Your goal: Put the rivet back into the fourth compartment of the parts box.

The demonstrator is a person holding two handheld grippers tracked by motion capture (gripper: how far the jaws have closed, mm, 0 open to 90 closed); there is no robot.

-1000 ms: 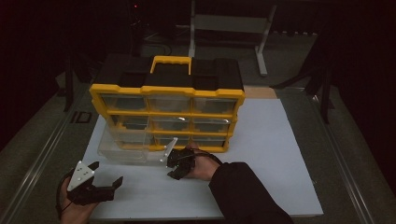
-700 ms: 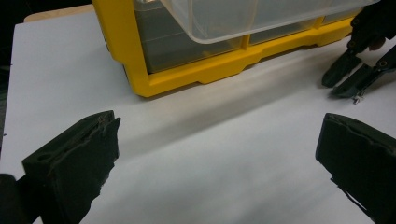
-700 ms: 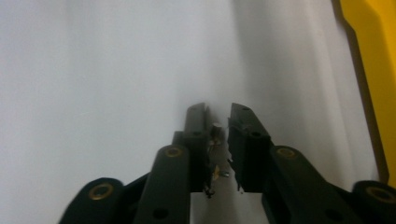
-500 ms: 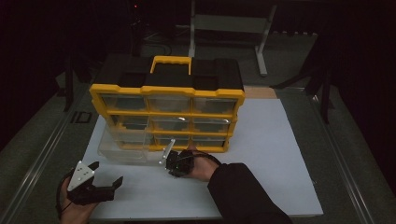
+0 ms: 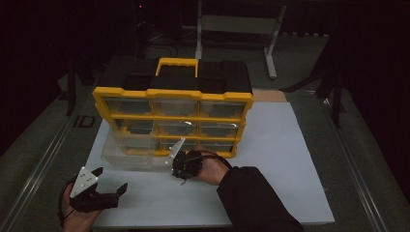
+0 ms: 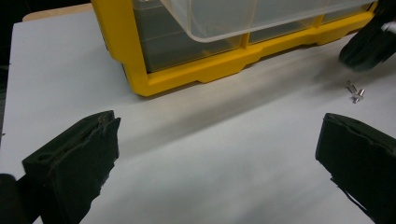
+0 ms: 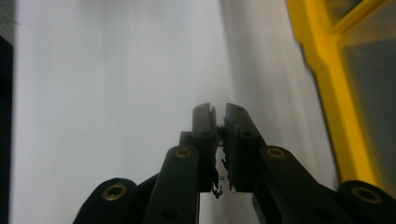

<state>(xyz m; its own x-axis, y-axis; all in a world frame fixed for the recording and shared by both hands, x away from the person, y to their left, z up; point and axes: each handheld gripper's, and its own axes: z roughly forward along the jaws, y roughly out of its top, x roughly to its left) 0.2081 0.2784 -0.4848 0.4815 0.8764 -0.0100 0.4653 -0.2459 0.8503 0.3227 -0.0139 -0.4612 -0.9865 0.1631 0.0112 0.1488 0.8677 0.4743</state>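
Note:
A yellow and black drawer organizer [image 5: 174,96] stands on a white board [image 5: 290,159]. Its bottom left clear drawer [image 5: 130,157] is pulled out, and that drawer [image 6: 243,18] looks empty in the left gripper view. My left gripper [image 5: 111,179] rests open at the board's near left corner with nothing between its jaws. My right gripper [image 5: 181,169] hovers just in front of the pulled drawer. In its own view the right gripper [image 7: 219,112] is shut, with a tiny pale screw pinched low between the pads. Two small metal screws [image 6: 355,91] lie on the board beneath it.
The organizer's yellow frame [image 7: 327,93] runs close along the right gripper's right side. A metal stand [image 5: 237,29] is behind the table in the dark. A grey table edge [image 5: 43,164] borders the board on the left.
My right gripper has shifted slightly toward the near left, away from the drawer front. The left gripper has stayed put and open.

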